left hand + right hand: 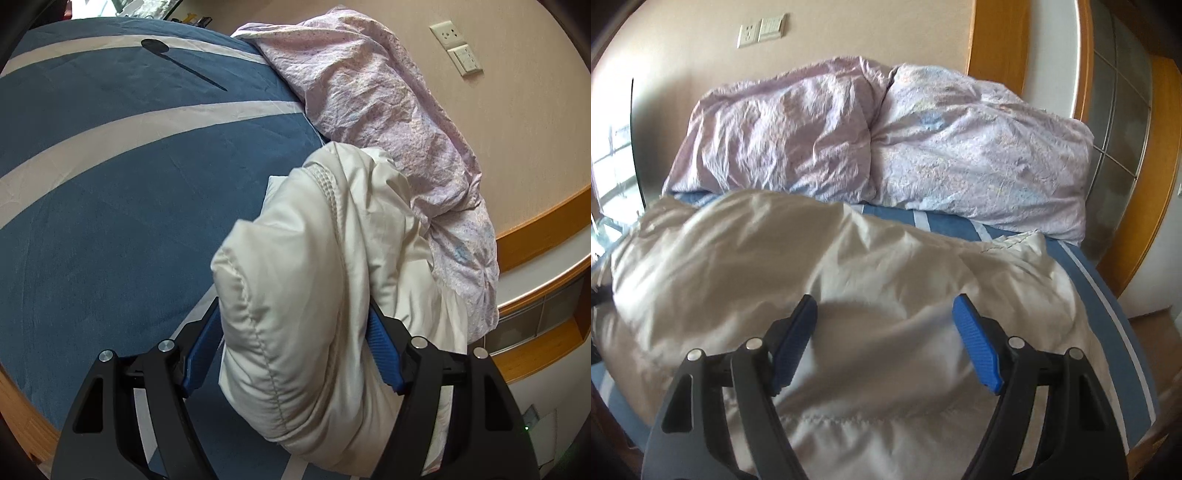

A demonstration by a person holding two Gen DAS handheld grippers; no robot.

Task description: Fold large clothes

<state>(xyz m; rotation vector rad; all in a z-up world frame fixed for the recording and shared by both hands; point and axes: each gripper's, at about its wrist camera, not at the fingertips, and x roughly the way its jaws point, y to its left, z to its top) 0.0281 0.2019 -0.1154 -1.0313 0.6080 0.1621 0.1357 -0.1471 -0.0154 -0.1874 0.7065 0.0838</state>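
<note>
Your left gripper (295,314) has a thick bundled fold of the white padded jacket (317,280) filling the space between its blue pads (384,354). The jaws stand wide, and the cloth bulges past both of them. You cannot tell from this view whether the pads press the cloth or merely flank it.

Your right gripper (886,314) hangs above the jacket (827,266), jaws wide apart, nothing between the pads (977,354). Cloth lies below them, not in them. That view is a little blurred.

The jacket lies spread on the blue bedspread (110,221), which has white stripes. In the right wrist view it covers most of the near part of the bed, with a stitched seam close to the camera.

Around it:
- Two crumpled lilac pillows (879,144) sit side by side at the head of the bed, against the wall. The jacket's far edge lies near them, with a strip of blue bedspread (960,223) between on the right side.
- In the left wrist view one pillow (388,122) lies just behind the bundled fold and hangs toward the bed's edge.
- A dark spot with a long thin dark line (181,62) lies on the bedspread, well apart from the jacket.
- A wall socket and switch (761,31) sit above the pillows.
- A wooden frame with frosted glass panels (1123,118) stands to the right of the bed.
</note>
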